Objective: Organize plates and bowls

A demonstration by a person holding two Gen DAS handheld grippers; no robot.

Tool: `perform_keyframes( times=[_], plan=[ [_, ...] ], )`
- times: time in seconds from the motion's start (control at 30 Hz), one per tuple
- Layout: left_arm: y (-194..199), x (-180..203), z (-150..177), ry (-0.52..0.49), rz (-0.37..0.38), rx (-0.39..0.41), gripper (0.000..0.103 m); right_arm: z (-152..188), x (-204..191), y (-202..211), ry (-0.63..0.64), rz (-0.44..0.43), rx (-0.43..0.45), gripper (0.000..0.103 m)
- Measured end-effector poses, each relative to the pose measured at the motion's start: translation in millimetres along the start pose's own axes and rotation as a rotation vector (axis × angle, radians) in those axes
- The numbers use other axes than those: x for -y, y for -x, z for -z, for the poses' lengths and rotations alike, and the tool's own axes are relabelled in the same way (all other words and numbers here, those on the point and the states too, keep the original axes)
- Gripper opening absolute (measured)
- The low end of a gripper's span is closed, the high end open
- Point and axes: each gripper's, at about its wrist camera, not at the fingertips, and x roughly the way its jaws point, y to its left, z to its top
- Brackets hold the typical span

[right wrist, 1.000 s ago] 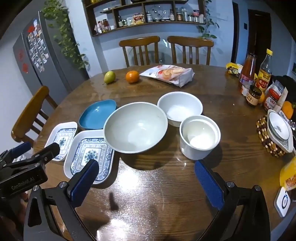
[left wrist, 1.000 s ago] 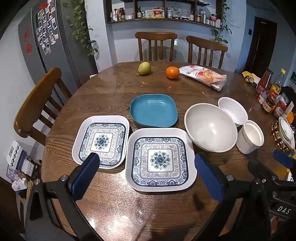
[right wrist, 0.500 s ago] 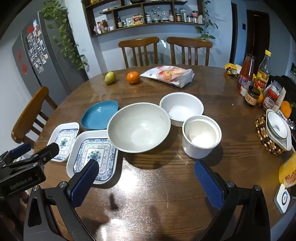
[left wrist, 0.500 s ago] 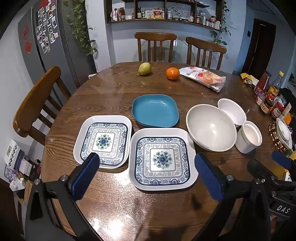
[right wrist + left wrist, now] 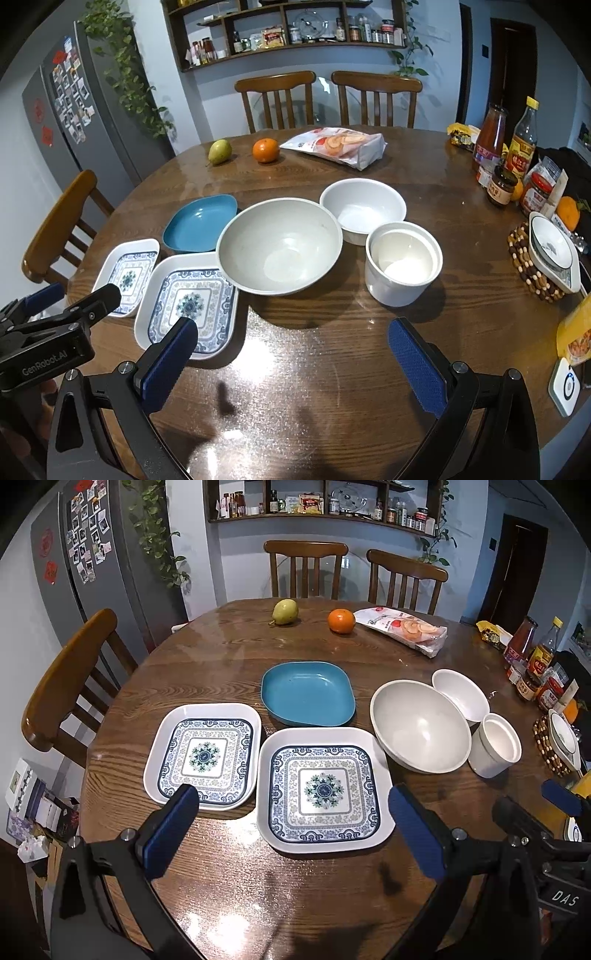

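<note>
A round wooden counter [image 5: 229,657] carries two patterned square plates [image 5: 204,754] [image 5: 324,788], a blue dish [image 5: 308,692] and white bowls [image 5: 279,245], near a magnet-covered fridge [image 5: 92,565]. Both the left hand-held gripper [image 5: 290,821], marked "GenRobot.AI", and the right hand-held gripper [image 5: 291,354], marked "DAS", hover spread and empty.

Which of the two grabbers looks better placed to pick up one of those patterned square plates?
Probably the left gripper: open, with the nearer patterned plate directly ahead. The right gripper faces the large bowl.
</note>
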Motion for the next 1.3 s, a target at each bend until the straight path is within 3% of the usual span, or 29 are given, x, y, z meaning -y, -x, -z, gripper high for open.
perform_keyframes(
  times=[0.9, 1.3],
  plan=[
    [-14.5, -3.3, 0.7, -0.005, 0.016, -0.047, 0.102, 1.6, -2.7, -5.4, -0.005, 0.0, -0.019, 0.103],
    [-37.2, -33.1, 13.8, 0.077, 0.105, -0.142, 0.101, 3.8, -4.1, -22.3, -0.003, -0.041, -0.076, 0.103]
  ],
)
